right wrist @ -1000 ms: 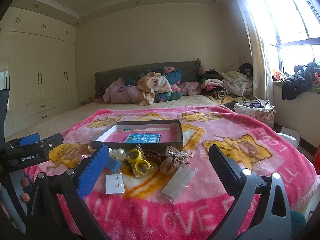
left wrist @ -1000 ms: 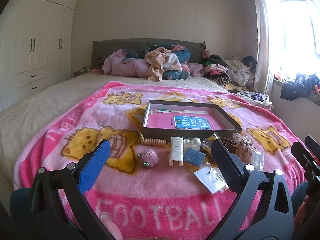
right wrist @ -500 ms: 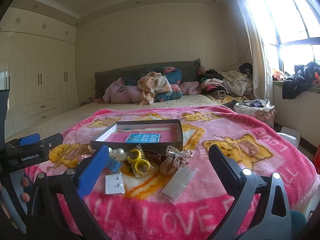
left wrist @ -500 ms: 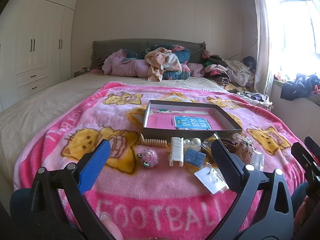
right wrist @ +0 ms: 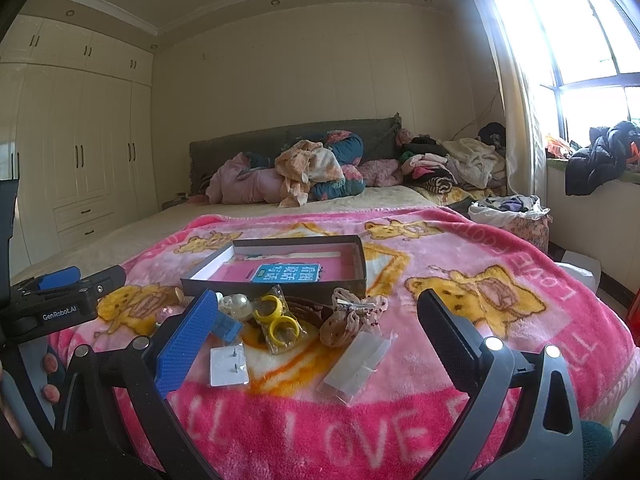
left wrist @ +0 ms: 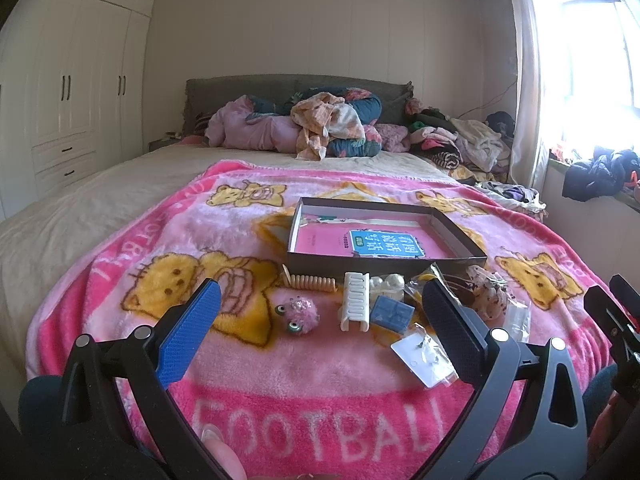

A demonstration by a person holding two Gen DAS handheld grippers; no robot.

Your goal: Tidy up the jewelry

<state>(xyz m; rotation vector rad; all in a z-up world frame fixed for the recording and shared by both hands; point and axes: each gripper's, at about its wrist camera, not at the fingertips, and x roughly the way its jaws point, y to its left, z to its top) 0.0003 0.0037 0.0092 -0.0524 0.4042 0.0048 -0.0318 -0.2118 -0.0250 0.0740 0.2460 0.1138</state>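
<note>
From the left wrist, the left gripper (left wrist: 320, 320) is spread wide and holds nothing. Between and beyond its fingers a fuzzy pink clip (left wrist: 301, 313), a white comb (left wrist: 354, 301) and a blue case (left wrist: 391, 313) lie on the pink blanket (left wrist: 280, 380), in front of the shallow box (left wrist: 384, 264).

From the right wrist, the right gripper (right wrist: 316, 332) also gapes wide and empty. Yellow rings (right wrist: 276, 318), an earring card (right wrist: 228, 365) and a clear packet (right wrist: 358, 362) lie between its fingers, nearer than the box (right wrist: 280, 286).
</note>
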